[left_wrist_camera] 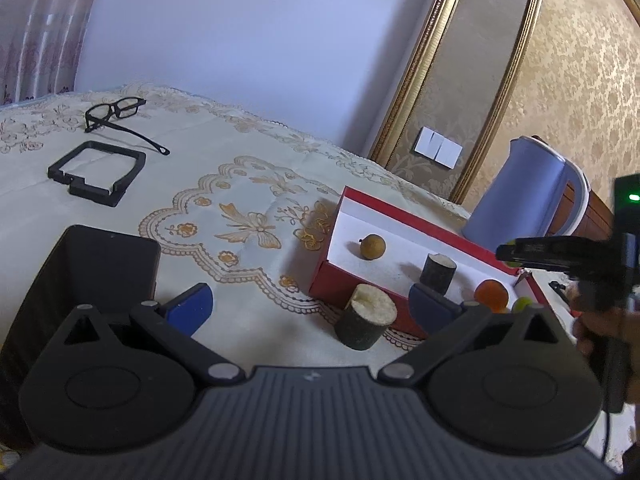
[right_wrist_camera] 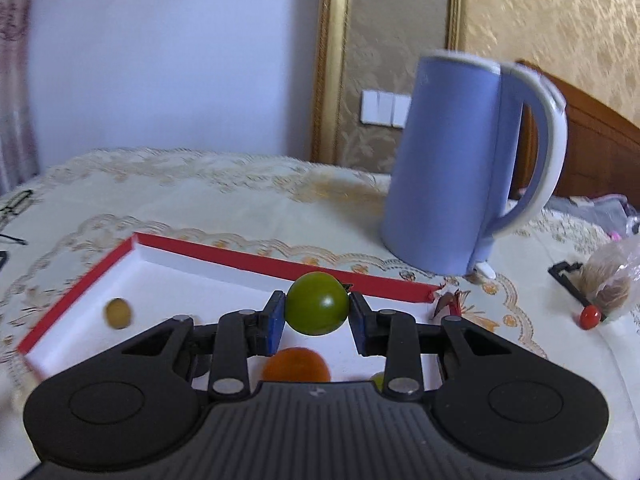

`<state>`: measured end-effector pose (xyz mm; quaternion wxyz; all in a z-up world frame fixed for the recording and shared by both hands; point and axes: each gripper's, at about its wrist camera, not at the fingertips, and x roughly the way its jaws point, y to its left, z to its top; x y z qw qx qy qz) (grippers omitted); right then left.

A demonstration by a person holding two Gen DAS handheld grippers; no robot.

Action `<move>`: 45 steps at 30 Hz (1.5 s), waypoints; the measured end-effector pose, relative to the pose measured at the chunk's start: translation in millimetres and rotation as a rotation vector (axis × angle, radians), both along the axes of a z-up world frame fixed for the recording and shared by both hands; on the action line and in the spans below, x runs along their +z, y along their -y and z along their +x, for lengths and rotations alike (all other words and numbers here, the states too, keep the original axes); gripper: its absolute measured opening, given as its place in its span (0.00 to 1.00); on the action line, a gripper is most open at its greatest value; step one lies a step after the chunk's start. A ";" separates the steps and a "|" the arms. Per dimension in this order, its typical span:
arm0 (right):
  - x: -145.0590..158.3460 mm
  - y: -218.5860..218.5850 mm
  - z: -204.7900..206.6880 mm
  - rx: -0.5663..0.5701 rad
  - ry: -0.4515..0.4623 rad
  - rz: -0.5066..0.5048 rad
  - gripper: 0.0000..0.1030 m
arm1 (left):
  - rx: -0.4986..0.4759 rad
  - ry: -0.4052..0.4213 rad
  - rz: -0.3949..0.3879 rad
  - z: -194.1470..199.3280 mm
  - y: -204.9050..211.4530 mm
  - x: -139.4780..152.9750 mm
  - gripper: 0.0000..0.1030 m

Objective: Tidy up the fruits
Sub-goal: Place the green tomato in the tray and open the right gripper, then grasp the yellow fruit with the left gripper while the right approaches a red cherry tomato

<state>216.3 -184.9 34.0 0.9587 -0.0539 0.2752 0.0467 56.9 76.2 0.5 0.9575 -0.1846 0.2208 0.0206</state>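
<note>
Left wrist view: A red box [left_wrist_camera: 400, 216] with a white lining lies open on the patterned tablecloth [left_wrist_camera: 224, 184]. Inside it are a small brown fruit [left_wrist_camera: 373, 246], a dark-skinned cut piece with a pale top [left_wrist_camera: 438, 272], an orange fruit [left_wrist_camera: 491, 295] and a small yellow-green fruit [left_wrist_camera: 522, 303] at the near corner. A second cut piece [left_wrist_camera: 366, 322] stands on the cloth, just outside the box's near wall. A black bin [left_wrist_camera: 80, 280] sits to the left. The left gripper [left_wrist_camera: 310, 304] has its blue fingers [left_wrist_camera: 190, 306] spread wide apart, with nothing gripped between them. The right gripper [left_wrist_camera: 508, 254] enters from the right, above the box; its fingertips are too small here to judge.

Right wrist view: The red box [right_wrist_camera: 240, 258] holds the brown fruit [right_wrist_camera: 118, 313], the orange fruit [right_wrist_camera: 296, 365] and part of a yellow-green fruit [right_wrist_camera: 378, 380]. The right gripper [right_wrist_camera: 317, 312] is clamped on a green tomato [right_wrist_camera: 318, 303], both fingers [right_wrist_camera: 275, 320] pressing its sides, above the box interior. A blue kettle [right_wrist_camera: 452, 168] stands behind the box.
</note>
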 end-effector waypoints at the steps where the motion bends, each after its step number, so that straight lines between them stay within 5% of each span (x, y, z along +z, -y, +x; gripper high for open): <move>1: -3.4 -0.8 6.2 -0.018 -0.005 -0.006 0.32 | -0.001 0.002 0.006 -0.1 0.9 0.2 1.00; 5: -10.5 6.1 16.3 -0.065 -0.051 0.034 0.33 | -0.010 0.009 0.019 -1.1 2.9 0.3 1.00; 8: -7.1 15.0 0.3 -0.071 -0.041 0.081 0.43 | -0.020 0.011 0.020 -1.8 3.8 0.5 1.00; 17: 7.4 36.6 -132.4 0.033 0.130 0.263 0.82 | -0.055 0.028 0.002 -1.2 3.0 1.0 1.00; 23: -17.2 34.8 -186.4 0.029 0.158 0.157 0.83 | -0.121 0.062 -0.058 -7.7 7.6 4.6 1.00; 26: -22.4 28.7 -189.4 0.026 0.132 0.069 0.83 | -0.233 0.028 0.009 -10.2 31.3 10.2 1.00; 34: -25.4 35.8 -206.0 -0.044 0.216 -0.025 0.84 | -0.358 0.079 0.382 -22.2 107.4 6.1 1.00; 42: -33.9 37.3 -204.6 -0.028 0.194 0.000 0.84 | -0.360 0.050 0.439 -12.0 120.1 -2.3 0.98; 45: -36.5 34.7 -205.2 -0.027 0.186 -0.005 0.84 | -0.375 0.011 0.415 -5.5 116.8 -3.3 0.85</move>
